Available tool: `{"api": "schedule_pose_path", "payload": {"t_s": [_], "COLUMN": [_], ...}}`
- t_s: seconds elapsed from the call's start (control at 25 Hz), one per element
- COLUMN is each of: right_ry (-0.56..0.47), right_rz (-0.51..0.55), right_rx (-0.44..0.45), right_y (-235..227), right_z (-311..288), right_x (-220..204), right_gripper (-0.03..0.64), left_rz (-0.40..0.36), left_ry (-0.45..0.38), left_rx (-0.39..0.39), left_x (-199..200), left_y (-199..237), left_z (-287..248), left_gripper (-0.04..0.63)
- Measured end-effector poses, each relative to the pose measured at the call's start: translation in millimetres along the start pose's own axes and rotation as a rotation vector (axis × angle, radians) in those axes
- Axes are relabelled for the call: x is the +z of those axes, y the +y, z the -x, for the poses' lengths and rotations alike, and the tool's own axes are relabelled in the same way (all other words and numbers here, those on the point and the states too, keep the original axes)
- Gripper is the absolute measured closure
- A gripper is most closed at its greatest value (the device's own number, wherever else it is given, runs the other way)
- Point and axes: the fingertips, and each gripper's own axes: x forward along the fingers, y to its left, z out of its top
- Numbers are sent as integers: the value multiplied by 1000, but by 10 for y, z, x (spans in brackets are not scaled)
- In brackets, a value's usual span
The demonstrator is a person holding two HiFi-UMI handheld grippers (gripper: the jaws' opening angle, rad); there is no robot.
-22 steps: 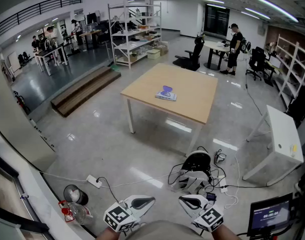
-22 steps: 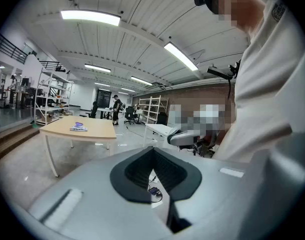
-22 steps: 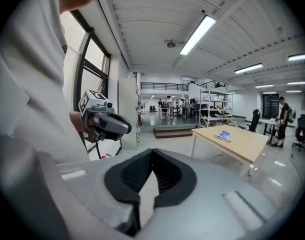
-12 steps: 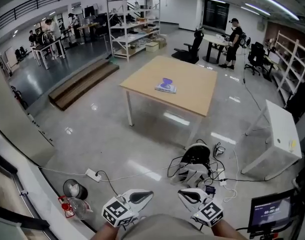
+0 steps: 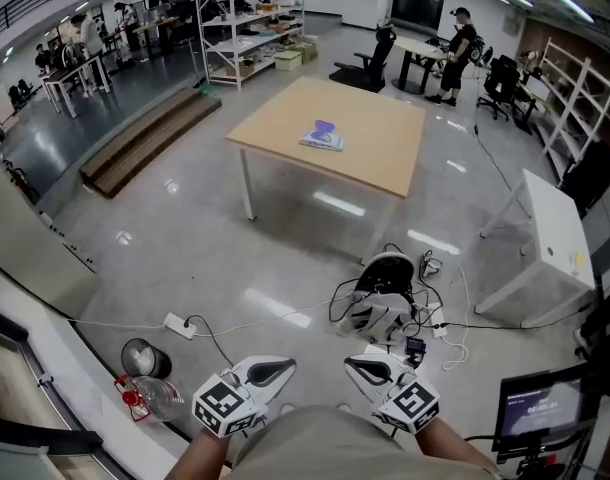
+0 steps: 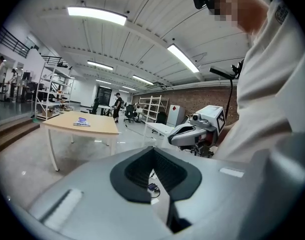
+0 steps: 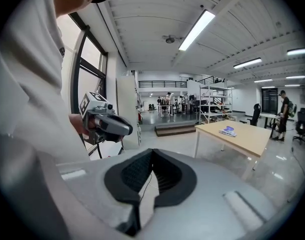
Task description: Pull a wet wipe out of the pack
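The wet wipe pack [image 5: 322, 136], a flat white pack with a purple print, lies on the light wooden table [image 5: 375, 158] far ahead across the floor. It also shows small in the left gripper view as the pack [image 6: 82, 122] and in the right gripper view as the pack [image 7: 227, 131]. My left gripper [image 5: 270, 373] and right gripper [image 5: 363, 368] are held low against my body, side by side, far from the table. Both are shut with nothing in them: left gripper [image 6: 152, 150], right gripper [image 7: 152, 152].
On the glossy floor between me and the table lie a dark bag with tangled cables [image 5: 385, 303] and a power strip [image 5: 177, 323]. A white table [image 5: 545, 238] stands right, a monitor [image 5: 540, 408] lower right, a bottle [image 5: 150, 398] lower left. Shelves [image 5: 245, 18] and people stand at the back.
The table and pack sit higher in the head view and look slightly larger. Both grippers stay shut low by my body, drifted a little to the left.
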Motion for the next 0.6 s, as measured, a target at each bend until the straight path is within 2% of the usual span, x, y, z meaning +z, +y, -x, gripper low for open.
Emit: {"api": "schedule_pose_path", "payload": {"t_s": [0.32, 0.6], "right_ry": [10, 56], "right_rz": [-26, -65], "right_rx": [-3, -21], "right_y": [397, 507], "right_z": [-527, -799], "right_x": [-108, -135], "right_gripper": [615, 615], "left_rz": [28, 49], "left_ry": [-31, 8], "left_rx": [-9, -36], "left_x": [-391, -653], "left_y": [299, 496], "left_z": [475, 544], "left_gripper": [591, 591]}}
